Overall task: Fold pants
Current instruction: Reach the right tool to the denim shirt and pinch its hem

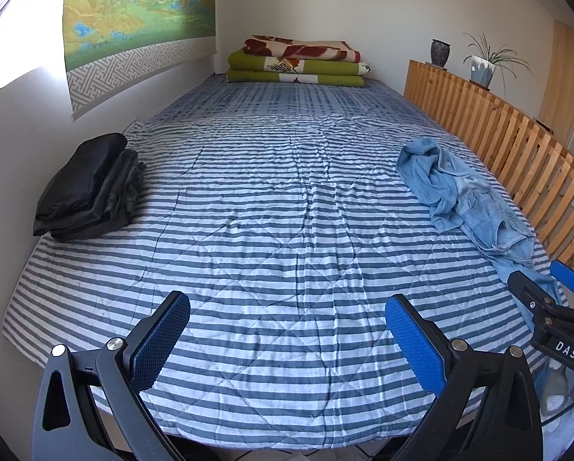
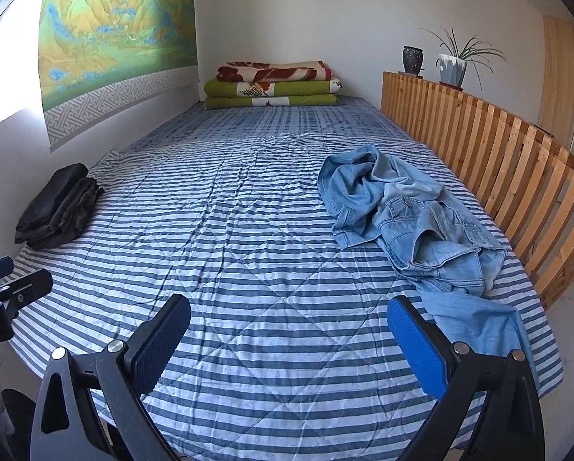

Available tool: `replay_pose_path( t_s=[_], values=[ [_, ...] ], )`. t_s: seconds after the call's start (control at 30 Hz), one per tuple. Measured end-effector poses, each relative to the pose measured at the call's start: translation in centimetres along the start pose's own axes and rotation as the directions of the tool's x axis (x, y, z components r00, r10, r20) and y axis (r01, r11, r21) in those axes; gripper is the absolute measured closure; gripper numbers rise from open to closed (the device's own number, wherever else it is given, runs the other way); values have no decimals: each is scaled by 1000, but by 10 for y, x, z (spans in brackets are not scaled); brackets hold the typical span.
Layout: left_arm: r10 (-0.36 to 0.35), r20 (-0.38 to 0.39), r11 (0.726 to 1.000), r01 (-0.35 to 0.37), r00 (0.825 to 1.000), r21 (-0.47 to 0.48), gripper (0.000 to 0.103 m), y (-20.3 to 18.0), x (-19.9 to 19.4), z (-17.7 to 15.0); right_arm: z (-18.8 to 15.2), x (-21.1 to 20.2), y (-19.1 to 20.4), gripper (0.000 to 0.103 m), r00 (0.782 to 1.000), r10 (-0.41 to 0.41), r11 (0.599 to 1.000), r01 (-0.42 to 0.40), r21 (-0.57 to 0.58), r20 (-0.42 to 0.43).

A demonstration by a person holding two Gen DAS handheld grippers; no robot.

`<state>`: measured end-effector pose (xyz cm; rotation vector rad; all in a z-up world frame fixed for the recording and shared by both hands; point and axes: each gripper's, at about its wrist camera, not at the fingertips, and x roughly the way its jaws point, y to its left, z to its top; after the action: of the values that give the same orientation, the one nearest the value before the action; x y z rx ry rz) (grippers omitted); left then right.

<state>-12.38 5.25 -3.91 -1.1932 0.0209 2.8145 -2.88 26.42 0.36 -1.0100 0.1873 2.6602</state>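
Crumpled light blue denim pants [image 2: 413, 223] lie in a heap on the right side of the striped bed [image 2: 248, 269], one leg trailing toward the front edge; the left wrist view shows the pants [image 1: 463, 192] at far right. My right gripper [image 2: 287, 330] hovers open over the quilt, its right finger just left of the trailing leg, nothing between its fingers. Above the bed's front middle, my left gripper [image 1: 287, 326] is open and empty. The right gripper [image 1: 548, 288] also shows at the left wrist view's right edge, and the left gripper [image 2: 6, 284] at the right wrist view's left edge.
A folded stack of dark clothes [image 1: 90, 188] sits by the left wall. Folded green and red blankets [image 1: 298, 61] lie at the far end of the bed. A wooden slat rail [image 2: 498, 161] runs along the right side, with a vase [image 2: 413, 59] and a potted plant [image 2: 454, 63] on top.
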Motion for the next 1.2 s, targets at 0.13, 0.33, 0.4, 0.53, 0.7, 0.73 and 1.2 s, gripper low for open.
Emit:
replay_pose_path(
  t_s=[0.13, 0.33, 0.4, 0.53, 0.7, 0.73, 1.2],
  values=[
    [-1, -15, 1000, 1, 1000, -6, 0, -1, 18, 15, 24, 34, -33, 7, 999, -3, 1000, 3, 9, -45],
    [20, -23, 1000, -20, 1000, 0, 1, 4, 46, 42, 69, 108, -99, 20, 985, 11, 996, 3, 86, -171],
    [29, -25, 1000, -29, 999, 1, 1, 7, 55, 50, 83, 133, -127, 21, 979, -17, 992, 42, 119, -205],
    [48, -36, 999, -48, 998, -7, 1, 14, 76, 61, 107, 182, -177, 24, 962, -24, 975, 83, 206, -272],
    [59, -61, 998, -59, 996, -9, 1, 19, 102, 65, 122, 241, -213, 24, 938, 24, 938, 98, 333, -346],
    [61, -65, 998, -62, 996, -7, 1, 20, 106, 65, 122, 253, -216, 24, 931, 26, 932, 108, 345, -363],
    [110, -90, 994, -108, 990, 23, 1, 30, 135, 62, 106, 280, -246, 23, 912, -11, 901, 187, 392, -410]
  ],
)
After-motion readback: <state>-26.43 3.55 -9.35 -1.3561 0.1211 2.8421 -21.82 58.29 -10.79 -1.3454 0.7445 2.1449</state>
